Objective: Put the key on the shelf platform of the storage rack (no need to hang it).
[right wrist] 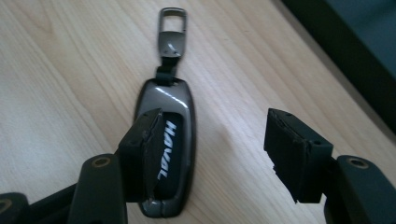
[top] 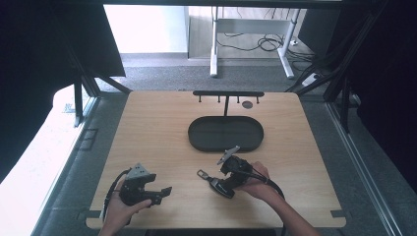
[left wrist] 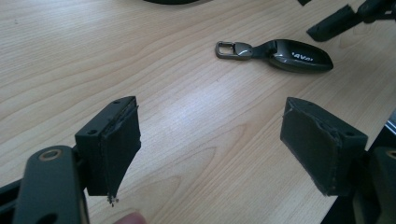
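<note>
**Key fob flat on the counter, both tongs spread**

The counter [top: 147, 123] is pale wood, and you stand at its near edge. Toward the far side lies a dark oval tray [top: 225, 133], with a hook rack [top: 228, 93] standing just behind it. Both sit well apart from your hands.

Your right hand [top: 255, 184] rests low near the front edge, right of centre, and tilts its tongs [right wrist: 212, 149] down and to your left over the fob. The jaws stand wide apart and pinch nothing. In the right gripper view one jaw hangs over the fob's side and covers part of it, while the other stands off over bare wood. I cannot tell whether the near jaw touches the casing.

Your left hand [top: 120, 209] sits at the front left, well apart from the fob, and points its tongs [left wrist: 210, 140] toward it. Those jaws are also spread, with bare wood between them.

The fob [right wrist: 166, 154] lies flat just in front of your right hand, between the two grippers. It is a long, rounded shell with a glossy face and white lettering. It looks rigid and light, and likely slippery on that polished curve. A short dark strap joins it to a metal clip [right wrist: 171, 30] with an open loop, which points away from your right tongs.

Taking the body across its narrow width, on the two long edges, seems the surest hold, because the pads can then bear on the sides. The clip is small and thin, and it would probably pivot on the strap.
</note>
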The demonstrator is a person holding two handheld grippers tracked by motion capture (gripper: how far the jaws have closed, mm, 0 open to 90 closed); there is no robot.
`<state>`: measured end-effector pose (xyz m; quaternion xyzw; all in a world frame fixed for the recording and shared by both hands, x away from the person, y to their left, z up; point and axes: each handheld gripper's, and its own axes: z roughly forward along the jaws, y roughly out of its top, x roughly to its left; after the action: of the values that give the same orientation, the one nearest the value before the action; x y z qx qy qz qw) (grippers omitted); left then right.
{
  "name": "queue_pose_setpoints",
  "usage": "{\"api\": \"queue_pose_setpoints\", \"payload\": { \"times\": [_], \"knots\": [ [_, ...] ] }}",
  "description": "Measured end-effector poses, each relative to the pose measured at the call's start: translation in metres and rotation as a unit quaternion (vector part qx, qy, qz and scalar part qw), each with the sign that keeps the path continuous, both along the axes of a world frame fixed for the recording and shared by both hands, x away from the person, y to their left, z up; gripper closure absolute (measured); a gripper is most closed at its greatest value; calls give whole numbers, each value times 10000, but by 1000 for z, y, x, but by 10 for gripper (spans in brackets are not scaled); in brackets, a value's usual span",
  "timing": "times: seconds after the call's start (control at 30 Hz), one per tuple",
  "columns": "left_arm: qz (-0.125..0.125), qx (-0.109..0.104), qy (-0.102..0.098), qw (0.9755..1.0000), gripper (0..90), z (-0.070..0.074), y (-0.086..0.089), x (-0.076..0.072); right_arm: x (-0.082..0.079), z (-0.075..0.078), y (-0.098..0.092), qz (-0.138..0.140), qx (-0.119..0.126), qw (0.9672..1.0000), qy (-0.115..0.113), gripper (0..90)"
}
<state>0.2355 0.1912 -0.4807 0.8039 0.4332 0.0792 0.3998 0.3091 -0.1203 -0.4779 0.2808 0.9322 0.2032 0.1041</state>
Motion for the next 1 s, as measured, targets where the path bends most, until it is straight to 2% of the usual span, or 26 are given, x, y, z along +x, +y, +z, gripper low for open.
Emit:
{"api": "queue_pose_setpoints", "payload": {
  "times": [0.57,0.8,1.0],
  "knots": [
    [37,11,11,10000,203,0,-1,0,-2,-17,18,41,-264,9996,132,373],
    [41,14,17,10000,203,-1,-1,0,-5,-10,18,-52,-99,9999,-1,373],
    [8,20,6,10000,203,-1,-3,0,-11,-14,25,65,-157,9998,126,365]
  ]
}}
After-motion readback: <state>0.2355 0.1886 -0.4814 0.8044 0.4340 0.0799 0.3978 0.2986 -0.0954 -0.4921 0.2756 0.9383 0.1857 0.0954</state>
